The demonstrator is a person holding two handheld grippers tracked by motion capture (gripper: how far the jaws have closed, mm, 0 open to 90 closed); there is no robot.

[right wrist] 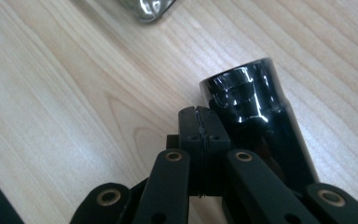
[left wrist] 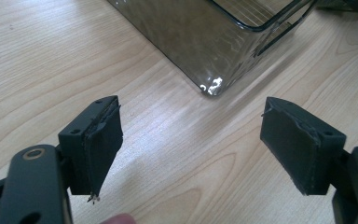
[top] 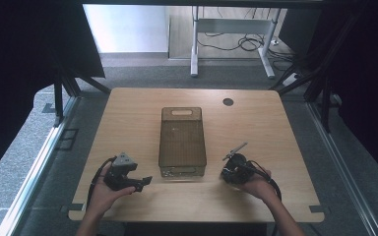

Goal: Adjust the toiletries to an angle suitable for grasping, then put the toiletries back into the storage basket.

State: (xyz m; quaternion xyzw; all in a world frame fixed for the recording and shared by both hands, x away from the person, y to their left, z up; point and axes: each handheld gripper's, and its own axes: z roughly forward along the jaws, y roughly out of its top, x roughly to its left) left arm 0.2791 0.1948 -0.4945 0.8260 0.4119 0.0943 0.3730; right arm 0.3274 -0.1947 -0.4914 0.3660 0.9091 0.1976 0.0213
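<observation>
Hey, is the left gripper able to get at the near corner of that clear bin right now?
Probably yes: the left gripper is open, with bare table between it and the bin corner.

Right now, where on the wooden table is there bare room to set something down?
Bare wood lies left and right of the smoky transparent plastic bin, and behind it near the round black grommet hole. The front edge is crowded: left gripper, right gripper.

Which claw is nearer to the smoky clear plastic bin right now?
Left, narrowly. The left claw sits open just off the bin's near left corner. The right claw rests shut a little farther off, beside the near right corner.
</observation>
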